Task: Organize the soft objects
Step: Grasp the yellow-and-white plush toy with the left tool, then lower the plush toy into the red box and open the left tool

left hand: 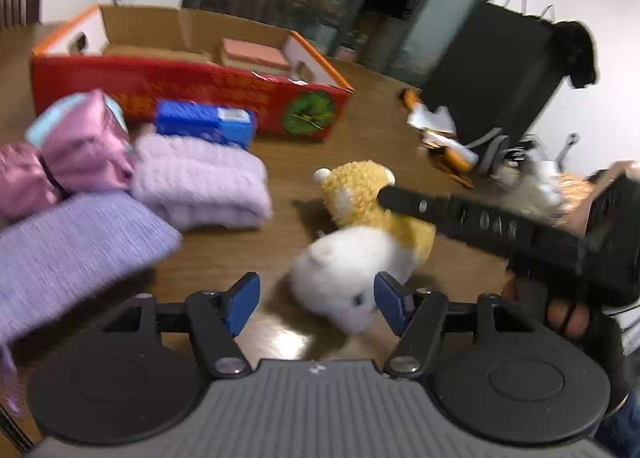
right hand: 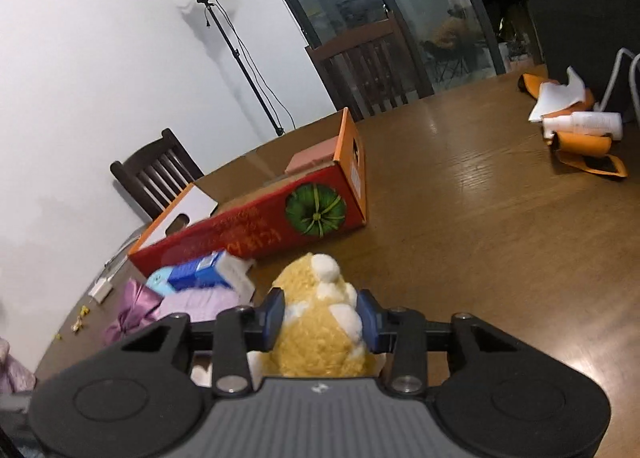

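i am pinching the yellow-and-white fuzzy plush toy (right hand: 320,322) between the blue pads of my right gripper (right hand: 320,318), its white belly low over the brown wooden table (right hand: 480,197). my left gripper (left hand: 316,306) is hanging spread and empty just beside the toy's white end. i judge i am mid-pickup; next i am needing a lift and carry toward the open red cardboard box (left hand: 192,89), which is already holding a pink block-like item (left hand: 256,53).
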A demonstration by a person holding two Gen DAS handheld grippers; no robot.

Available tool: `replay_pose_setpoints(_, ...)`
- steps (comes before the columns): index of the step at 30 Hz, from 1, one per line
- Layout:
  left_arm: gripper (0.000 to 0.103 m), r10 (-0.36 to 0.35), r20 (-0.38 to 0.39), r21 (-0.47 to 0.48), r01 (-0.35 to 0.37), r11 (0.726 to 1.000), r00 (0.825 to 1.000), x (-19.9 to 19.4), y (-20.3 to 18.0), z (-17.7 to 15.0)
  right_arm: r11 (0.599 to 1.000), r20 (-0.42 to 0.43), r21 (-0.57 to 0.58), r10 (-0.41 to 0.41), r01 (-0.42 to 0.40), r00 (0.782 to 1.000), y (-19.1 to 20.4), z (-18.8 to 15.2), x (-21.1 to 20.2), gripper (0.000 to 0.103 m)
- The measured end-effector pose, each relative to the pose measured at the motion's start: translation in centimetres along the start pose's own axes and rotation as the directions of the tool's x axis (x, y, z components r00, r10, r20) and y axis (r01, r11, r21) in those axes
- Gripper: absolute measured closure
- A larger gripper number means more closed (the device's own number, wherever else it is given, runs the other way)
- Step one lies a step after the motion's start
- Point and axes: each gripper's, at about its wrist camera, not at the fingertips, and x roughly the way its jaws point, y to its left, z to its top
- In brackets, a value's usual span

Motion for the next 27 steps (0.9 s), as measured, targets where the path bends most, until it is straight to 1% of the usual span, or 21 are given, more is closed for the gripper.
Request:
replay_pose_setpoints(1, 0.039, -0.004, -0.008, -0.006, 0.004, 1.000, 1.000, -0.1, 0.2, -0.2, 1.000, -0.003, 0.002, -0.003, 0.003, 1.000, 0.4, -0.6, -0.9, 0.064)
replay_pose_setpoints(4, 0.039, -0.004, -0.014, -0.010, 0.004, 1.000, 1.000, -0.4, 0.6, -0.5, 0.997, 0.011, 0.060, 0.046, -0.047, 0.999, 1.0, -2.7, -3.2, 0.061)
replay_pose_setpoints(6, 0.040, -0.013, -0.020, -0.018, 0.012, 1.000, 1.000, -0.6, 0.6, -0.5, 0.998, 0.027, 0.058, 0.026, -0.028, 0.999, 1.3, -3.5, -3.9, 0.060)
replay_pose_setpoints(8, 0.040, -0.016, -0.022, -0.027, 0.015, 1.000, 1.000, -0.5, 0.5, -0.4, 0.999, 0.019, 0.030, 0.017, -0.017, 1.000, 1.7, -3.7, -3.9, 0.054)
replay_pose_setpoints(9, 0.040, -0.016, -0.024, -0.030, 0.015, 0.999, 1.000, -0.5, 0.5, -0.4, 0.999, 0.016, 0.027, 0.023, -0.024, 1.000, 1.7, -3.7, -3.9, 0.053)
replay_pose_setpoints(11, 0.041, -0.028, -0.027, -0.047, 0.027, 0.999, 0.999, -0.4, 0.8, -0.4, 0.999, 0.004, 0.029, 0.025, -0.025, 1.000, 1.3, -3.6, -3.4, 0.053)
replay_pose_setpoints(14, 0.050, -0.078, -0.040, -0.086, 0.075, 0.994, 0.996, -0.1, 1.2, -0.2, 0.999, -0.008, 0.030, 0.026, -0.026, 1.000, 0.9, -3.4, -2.9, 0.056)
replay_pose_setpoints(16, 0.050, -0.076, -0.040, -0.088, 0.072, 0.994, 0.996, -0.1, 1.1, 0.1, 1.000, -0.011, 0.017, 0.022, -0.022, 1.000, 1.3, -3.1, -3.0, 0.060)
replay_pose_setpoints(18, 0.050, -0.081, -0.011, -0.084, 0.080, 0.993, 0.997, -0.7, 0.8, 0.8, 1.000, -0.001, 0.006, 0.024, -0.024, 1.000, 1.8, -2.3, -3.2, 0.062)
replay_pose_setpoints(20, 0.050, -0.091, 0.032, -0.078, 0.093, 0.993, 0.995, -1.5, 0.6, 2.4, 0.999, 0.033, -0.023, 0.028, -0.027, 0.999, 2.7, -0.9, -3.5, 0.062)
replay_pose_setpoints(23, 0.050, -0.101, 0.113, -0.051, 0.107, 0.993, 0.988, -2.5, 0.8, 6.8, 0.995, 0.105, -0.089, 0.058, -0.048, 0.993, 4.4, 2.6, -3.4, 0.062)
replay_pose_setpoints(25, 0.050, -0.104, 0.152, -0.034, 0.111, 0.993, 0.983, -2.2, 1.3, 10.1, 0.987, 0.151, -0.147, 0.083, -0.061, 0.985, 5.5, 5.8, -2.1, 0.062)
replay_pose_setpoints(27, 0.049, -0.093, 0.159, -0.032, 0.099, 0.995, 0.983, -0.7, 2.4, 13.7, 0.987, 0.165, -0.145, 0.092, -0.068, 0.982, 5.8, 8.8, 0.1, 0.062)
